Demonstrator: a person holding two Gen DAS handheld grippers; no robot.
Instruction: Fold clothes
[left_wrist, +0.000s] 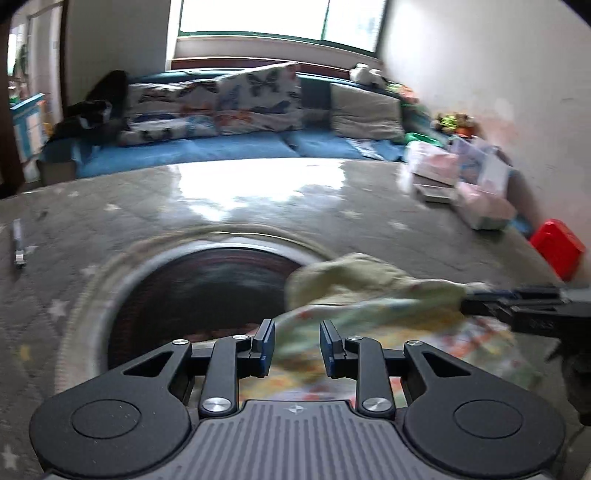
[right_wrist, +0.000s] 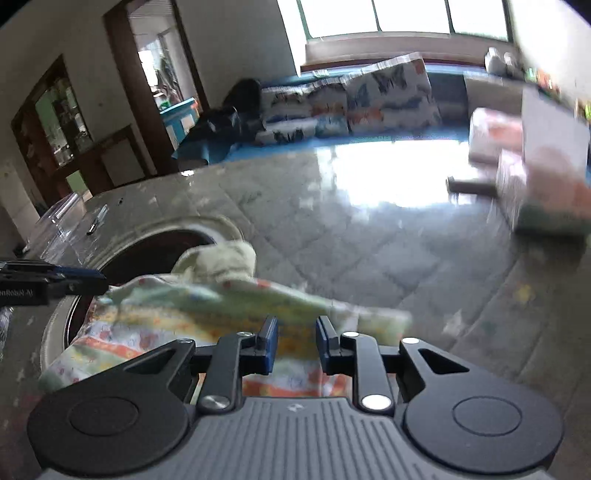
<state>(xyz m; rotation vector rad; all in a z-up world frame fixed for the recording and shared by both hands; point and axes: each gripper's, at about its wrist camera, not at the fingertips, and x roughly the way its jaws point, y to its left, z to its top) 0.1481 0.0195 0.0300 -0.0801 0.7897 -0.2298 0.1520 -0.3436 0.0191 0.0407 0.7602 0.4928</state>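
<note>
A pale green garment with a coloured print (left_wrist: 369, 306) lies partly over the rim of a round basket (left_wrist: 92, 295) with a dark inside, on a grey star-patterned table cover. My left gripper (left_wrist: 297, 347) is open, its jaws apart just above the cloth's near part. My right gripper shows at the right of the left wrist view (left_wrist: 476, 295), at the cloth's right end. In the right wrist view the garment (right_wrist: 221, 306) spreads under my open right gripper (right_wrist: 291, 343). The left gripper (right_wrist: 88, 282) reaches in from the left beside the cloth's edge and the basket (right_wrist: 147, 240).
Pink and white boxes (left_wrist: 461, 177) and a red box (left_wrist: 557, 251) stand at the table's right side. A small pen-like item (left_wrist: 18, 243) lies at the left. A clear plastic bin (right_wrist: 62, 221) is at the left edge. A blue sofa with cushions (left_wrist: 221, 107) is behind.
</note>
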